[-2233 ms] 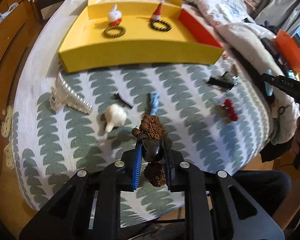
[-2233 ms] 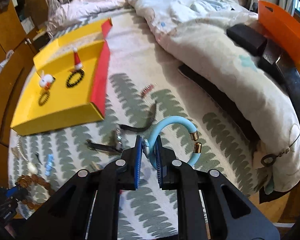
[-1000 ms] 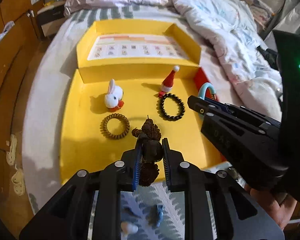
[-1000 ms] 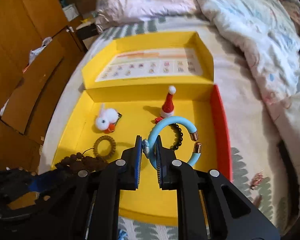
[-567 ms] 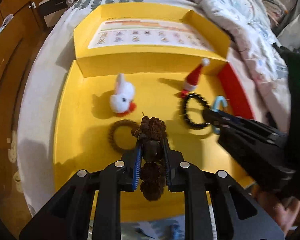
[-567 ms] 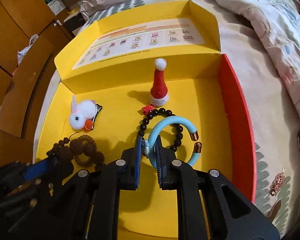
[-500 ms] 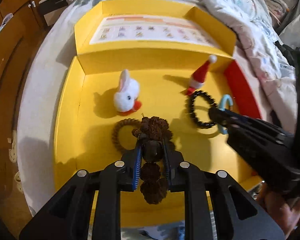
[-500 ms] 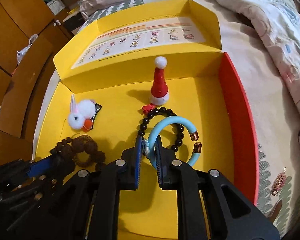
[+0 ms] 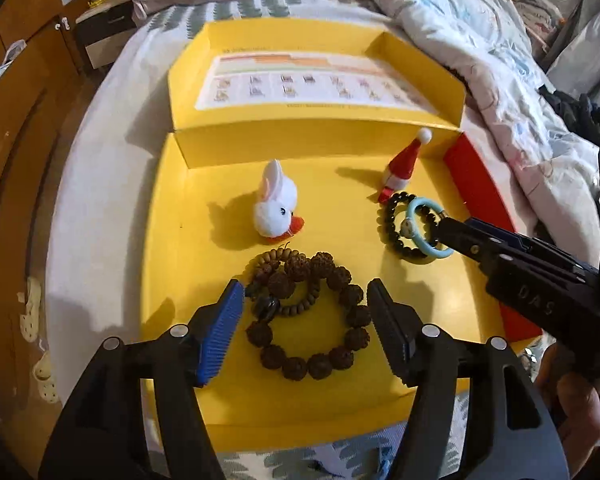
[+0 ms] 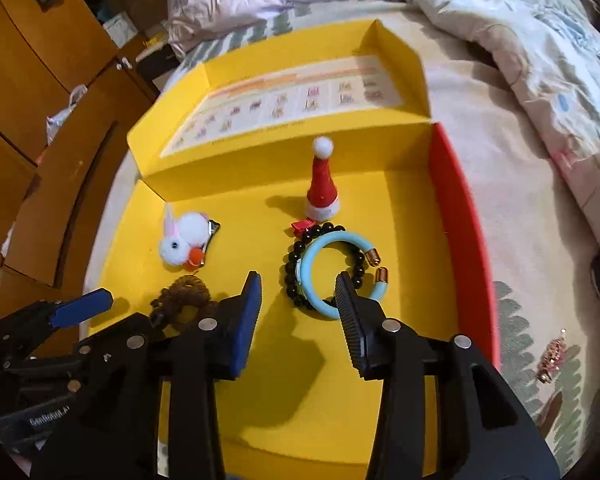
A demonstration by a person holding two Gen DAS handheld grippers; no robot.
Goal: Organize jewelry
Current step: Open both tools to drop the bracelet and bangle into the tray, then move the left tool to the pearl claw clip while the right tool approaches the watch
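Both tools hang with jaws spread wide over a yellow tray (image 9: 156, 240) on a bed (image 10: 540, 216), gripping nothing. Nearest the left tool (image 9: 305, 312), a brown bead bracelet (image 9: 320, 320) lies flat on the tray floor, overlapping a coiled brown ring (image 9: 274, 262). To the right, the right tool (image 10: 298, 298) stands just short of a blue bangle (image 10: 332, 272), which rests across a black bead bracelet (image 10: 296, 264). Beyond them sit a plush rabbit clip (image 9: 276, 204) and a Santa-hat clip (image 10: 322, 184), with a printed card (image 9: 304, 84) in the far compartment. By this showing, six pieces are boxed; the job looks well under way but unfinished, since a small pink-and-gold trinket (image 10: 552, 356) lies on the patterned cover outside the tray's red wall (image 10: 460, 240). Whether more pieces wait out of frame cannot be told.
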